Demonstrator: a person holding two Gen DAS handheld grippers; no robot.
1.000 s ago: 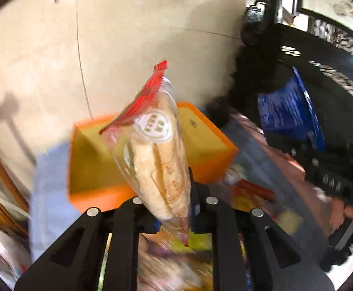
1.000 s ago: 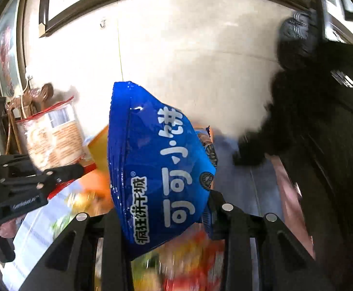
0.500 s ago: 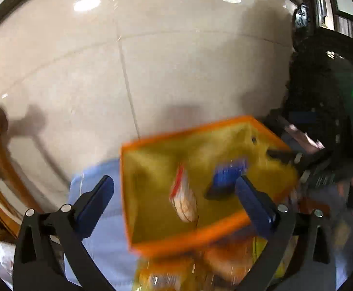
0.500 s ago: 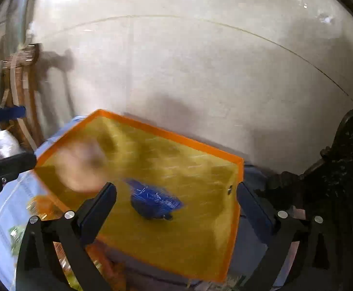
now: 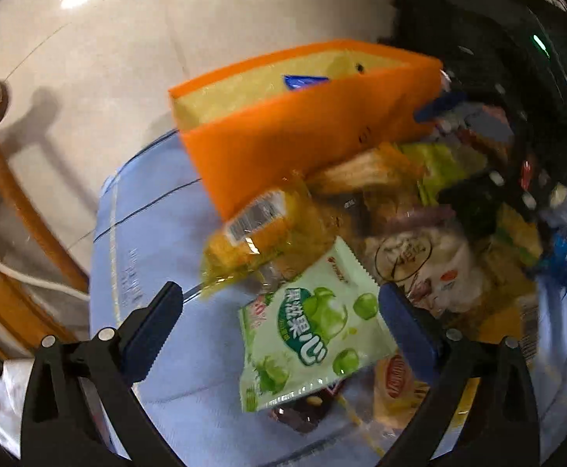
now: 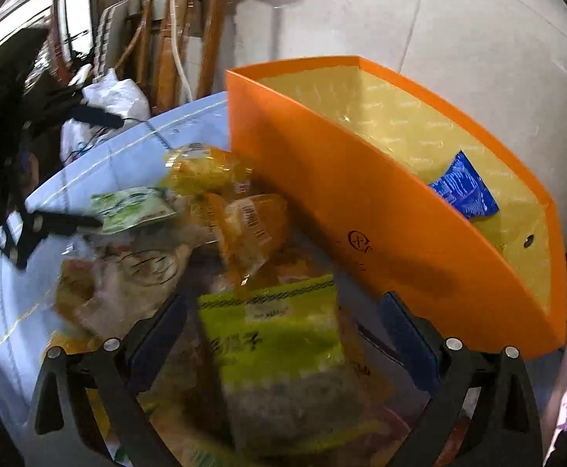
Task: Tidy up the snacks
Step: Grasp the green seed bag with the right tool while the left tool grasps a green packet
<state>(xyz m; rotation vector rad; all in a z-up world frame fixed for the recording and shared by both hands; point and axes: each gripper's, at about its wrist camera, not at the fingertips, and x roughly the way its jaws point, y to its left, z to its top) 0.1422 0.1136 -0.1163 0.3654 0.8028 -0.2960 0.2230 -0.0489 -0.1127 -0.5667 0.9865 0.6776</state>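
An orange box [image 5: 302, 132] with a yellow lining stands on a blue cloth; it also shows in the right wrist view [image 6: 380, 214]. A blue snack bag [image 6: 464, 188] lies inside it, its top edge visible in the left wrist view [image 5: 304, 81]. A pile of snack packets lies beside the box. My left gripper [image 5: 279, 311] is open and empty above a green apple-print packet [image 5: 314, 330]. My right gripper [image 6: 283, 327] is open and empty above a lime-green packet [image 6: 275, 334]. The left gripper [image 6: 65, 167] appears at the left of the right wrist view.
Yellow packets [image 5: 256, 241] and a barcoded one [image 6: 252, 225] lie against the box's front wall. Wooden chair frames [image 6: 174, 39] and a white plastic bag [image 6: 108, 105] stand beyond the table's far edge. A marble wall [image 5: 127, 39] rises behind the box.
A second ago each gripper held a snack packet over the box. Both opened and dropped them in, then both moved back and down over the pile.
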